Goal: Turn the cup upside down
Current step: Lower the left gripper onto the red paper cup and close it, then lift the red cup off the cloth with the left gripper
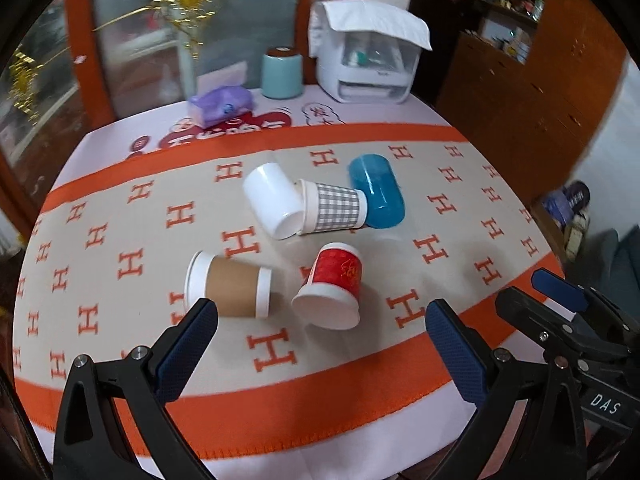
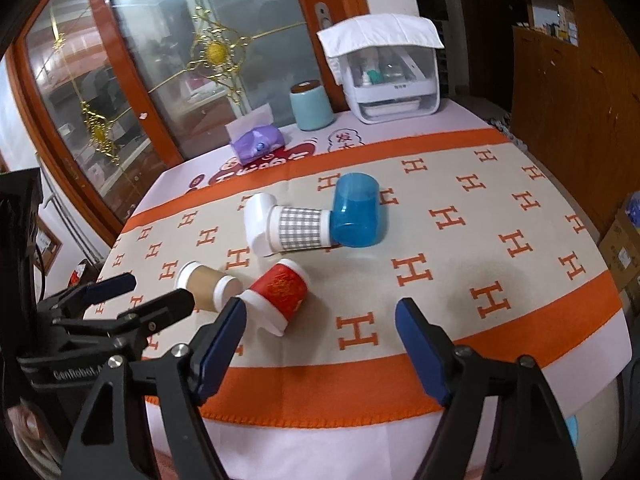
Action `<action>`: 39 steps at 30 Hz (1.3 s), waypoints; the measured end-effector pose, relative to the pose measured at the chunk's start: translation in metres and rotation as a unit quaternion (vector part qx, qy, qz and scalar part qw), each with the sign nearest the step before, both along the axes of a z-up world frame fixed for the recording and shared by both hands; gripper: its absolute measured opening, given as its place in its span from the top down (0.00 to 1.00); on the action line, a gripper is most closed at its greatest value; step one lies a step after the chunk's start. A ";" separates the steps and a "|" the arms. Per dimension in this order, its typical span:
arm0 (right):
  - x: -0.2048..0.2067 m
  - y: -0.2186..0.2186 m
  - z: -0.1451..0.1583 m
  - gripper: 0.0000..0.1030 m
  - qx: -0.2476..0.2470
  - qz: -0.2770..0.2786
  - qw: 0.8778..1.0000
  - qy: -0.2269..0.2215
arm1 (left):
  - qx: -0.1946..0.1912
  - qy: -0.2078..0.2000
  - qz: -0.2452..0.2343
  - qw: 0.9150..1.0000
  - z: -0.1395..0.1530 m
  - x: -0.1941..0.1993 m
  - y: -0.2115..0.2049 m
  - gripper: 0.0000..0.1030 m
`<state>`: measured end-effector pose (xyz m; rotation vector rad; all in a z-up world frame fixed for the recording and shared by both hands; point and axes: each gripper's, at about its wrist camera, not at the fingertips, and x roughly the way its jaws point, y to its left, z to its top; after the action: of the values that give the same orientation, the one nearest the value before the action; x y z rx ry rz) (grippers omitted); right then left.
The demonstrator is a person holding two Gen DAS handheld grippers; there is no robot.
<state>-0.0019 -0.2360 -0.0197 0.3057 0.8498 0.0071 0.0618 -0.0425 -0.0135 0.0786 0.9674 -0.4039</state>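
Cups, five of them, are lying on their sides on the orange-bordered H-print cloth (image 1: pixel 120 216) that is covering the counter (image 2: pixel 460 120). I am seeing the brown-sleeved cup (image 1: pixel 230 286) nearest the left tongs (image 1: pixel 320 320), its rim pointing left. Just to its right the red cup (image 1: pixel 334 290) is tipping with its open mouth toward the camera. Farther back, three are crowding together: the white cup (image 1: pixel 272 204) is touching the rim end of the grey-checked cup (image 1: pixel 334 208), whose base end is meeting the blue plastic cup (image 1: pixel 376 190).

I am holding the left tongs apart, nothing between the blue pads, hovering over the near side of the cloth with the brown and red cups ahead of them. I am also holding the right tongs (image 2: pixel 322 320) apart and empty; in the right wrist view the left-hand pad is overlapping the rim of the red cup (image 2: pixel 280 290), but I cannot tell whether it is touching. Each view is catching the other tool at its edge.

At the back of the counter, a pale teal canister (image 1: pixel 282 74), a purple tissue pack (image 1: pixel 222 106) and a white lidded box (image 1: pixel 368 68) draped with a white cloth (image 1: pixel 372 20) are standing well apart from the cups.
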 end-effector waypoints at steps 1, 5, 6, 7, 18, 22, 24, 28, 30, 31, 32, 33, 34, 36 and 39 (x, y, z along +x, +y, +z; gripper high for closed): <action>0.003 -0.004 -0.001 0.27 0.004 -0.002 1.000 0.004 | 0.003 0.002 -0.008 1.000 0.000 0.005 -0.003 0.00; 0.018 -0.019 -0.010 0.31 0.023 -0.013 0.999 0.021 | 0.003 0.033 -0.047 0.998 -0.006 0.032 -0.017 0.00; 0.022 -0.023 -0.013 0.32 0.028 -0.016 0.999 0.027 | 0.005 0.044 -0.054 0.998 -0.009 0.040 -0.021 0.00; 0.028 -0.027 -0.018 0.33 0.036 -0.019 0.999 0.036 | 0.010 0.055 -0.060 0.997 -0.012 0.048 -0.025 0.00; 0.061 -0.049 -0.075 0.39 0.109 -0.032 0.986 0.121 | 0.080 0.159 -0.129 0.976 -0.075 0.096 -0.078 0.23; 0.065 -0.049 -0.087 0.39 0.113 -0.030 0.985 0.130 | 0.113 0.188 -0.126 0.968 -0.102 0.104 -0.088 0.39; 0.066 -0.048 -0.092 0.39 0.112 -0.028 0.984 0.133 | 0.120 0.201 -0.124 0.964 -0.114 0.107 -0.092 0.41; 0.068 -0.047 -0.099 0.39 0.113 -0.024 0.983 0.140 | 0.126 0.215 -0.119 0.961 -0.128 0.112 -0.097 0.43; 0.067 -0.047 -0.101 0.40 0.115 -0.023 0.983 0.142 | 0.121 0.220 -0.118 0.961 -0.132 0.113 -0.100 0.43; 0.067 -0.047 -0.103 0.40 0.116 -0.024 0.983 0.143 | 0.121 0.220 -0.118 0.961 -0.133 0.114 -0.101 0.43; 0.067 -0.047 -0.104 0.41 0.117 -0.024 0.982 0.144 | 0.121 0.221 -0.117 0.961 -0.133 0.114 -0.102 0.43; 0.067 -0.048 -0.105 0.42 0.118 -0.024 0.982 0.145 | 0.120 0.221 -0.115 0.961 -0.133 0.114 -0.103 0.43; 0.066 -0.048 -0.106 0.42 0.120 -0.025 0.982 0.146 | 0.118 0.222 -0.112 0.961 -0.134 0.114 -0.104 0.43; 0.065 -0.049 -0.108 0.43 0.123 -0.026 0.981 0.147 | 0.109 0.228 -0.102 0.962 -0.133 0.116 -0.100 0.44; 0.060 -0.050 -0.107 0.43 0.124 -0.027 0.981 0.147 | 0.086 0.241 -0.083 0.963 -0.126 0.115 -0.090 0.44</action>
<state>0.0582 -0.2857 -0.1271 0.5740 1.1361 0.0181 0.1763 -0.1325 -0.1397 0.2269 1.4830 -0.5043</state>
